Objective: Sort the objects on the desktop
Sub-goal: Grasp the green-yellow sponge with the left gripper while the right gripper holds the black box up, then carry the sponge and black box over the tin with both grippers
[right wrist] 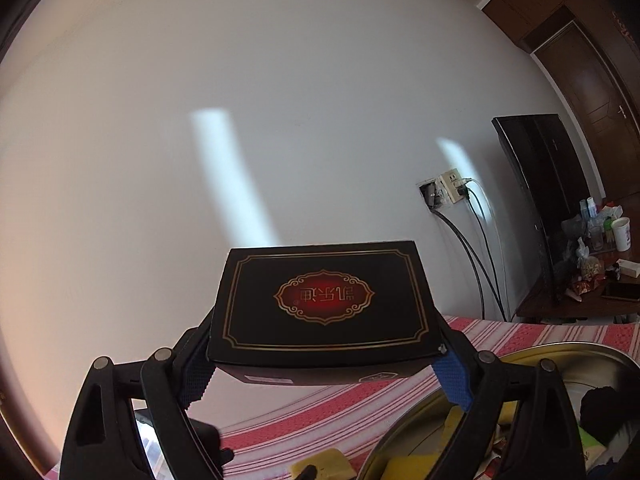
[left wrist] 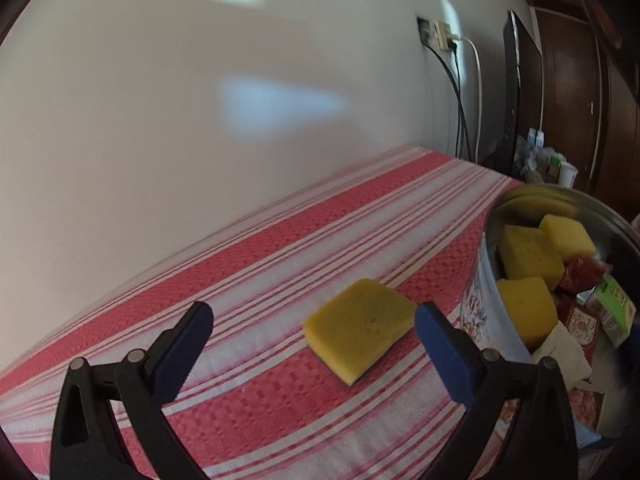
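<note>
Here the left gripper (left wrist: 314, 334) hangs with its blue pads spread wide over the red-and-white striped table (left wrist: 256, 248), and a yellow sponge (left wrist: 360, 330) lies flat on the cloth at lower centre of the left view, close to the right-hand pad, gripped by neither. At the right edge of that view a metal bowl (left wrist: 490, 236) holds more yellow sponges (left wrist: 532, 262) and some packets. In the right view, the right gripper (right wrist: 320, 374) is clamped on a black box (right wrist: 324, 300) with a gold border, held level above the table at lower centre.
</note>
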Demonstrator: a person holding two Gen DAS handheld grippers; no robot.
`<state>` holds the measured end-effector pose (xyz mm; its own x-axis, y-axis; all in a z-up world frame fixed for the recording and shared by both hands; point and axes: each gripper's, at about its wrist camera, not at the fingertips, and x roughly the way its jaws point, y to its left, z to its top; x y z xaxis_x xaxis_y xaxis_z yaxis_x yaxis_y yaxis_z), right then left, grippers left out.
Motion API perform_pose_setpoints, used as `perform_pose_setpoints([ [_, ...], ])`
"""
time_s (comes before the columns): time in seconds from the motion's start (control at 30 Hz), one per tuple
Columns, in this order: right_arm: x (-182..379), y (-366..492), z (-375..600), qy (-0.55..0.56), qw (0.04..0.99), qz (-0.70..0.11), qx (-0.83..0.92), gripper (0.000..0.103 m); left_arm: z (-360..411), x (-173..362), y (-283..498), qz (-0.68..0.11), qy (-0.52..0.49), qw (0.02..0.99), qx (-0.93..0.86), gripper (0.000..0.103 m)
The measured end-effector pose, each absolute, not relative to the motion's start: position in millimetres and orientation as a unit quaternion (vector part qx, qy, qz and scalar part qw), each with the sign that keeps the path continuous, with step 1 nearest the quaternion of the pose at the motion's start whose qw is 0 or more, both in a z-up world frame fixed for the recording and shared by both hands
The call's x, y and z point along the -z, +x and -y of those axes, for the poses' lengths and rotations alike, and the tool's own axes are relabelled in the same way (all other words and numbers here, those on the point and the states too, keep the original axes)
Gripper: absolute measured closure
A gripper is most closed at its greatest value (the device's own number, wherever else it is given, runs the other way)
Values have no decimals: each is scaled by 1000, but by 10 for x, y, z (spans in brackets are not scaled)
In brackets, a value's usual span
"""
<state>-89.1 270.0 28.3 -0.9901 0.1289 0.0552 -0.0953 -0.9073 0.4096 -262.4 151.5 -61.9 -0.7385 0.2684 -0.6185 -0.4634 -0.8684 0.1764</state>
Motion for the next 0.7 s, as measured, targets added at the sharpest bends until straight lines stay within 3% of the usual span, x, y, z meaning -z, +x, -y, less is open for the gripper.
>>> perform_pose_setpoints([
  [0.17,-273,-956,-2760,33,58,-228,-971,10,-1747,794,-2947,-201,-346,190,-896,3],
  [0.27,-271,-949,-2730,35,61,-226,-972,10,-1672,839,-3057,-152,-368,207,-894,0],
  [0.33,-266,-973,-2718,32,57,-224,-972,10,-1608,916,-3081,-120,-389,222,-886,4],
  [0.4,-279,-974,-2722,31,60,-224,-972,10,-1601,944,-3052,-95,-404,262,-871,34],
  [0.47,-280,-969,-2757,36,67,-229,-970,10,-1649,927,-2943,-98,-397,285,-867,56],
  [0.6,-259,-998,-2831,36,76,-240,-967,10,-1732,897,-2833,-105,-382,284,-873,69],
  [0.7,-245,-1022,-2831,33,85,-241,-966,10,-1599,812,-2793,-70,-362,281,-886,70],
])
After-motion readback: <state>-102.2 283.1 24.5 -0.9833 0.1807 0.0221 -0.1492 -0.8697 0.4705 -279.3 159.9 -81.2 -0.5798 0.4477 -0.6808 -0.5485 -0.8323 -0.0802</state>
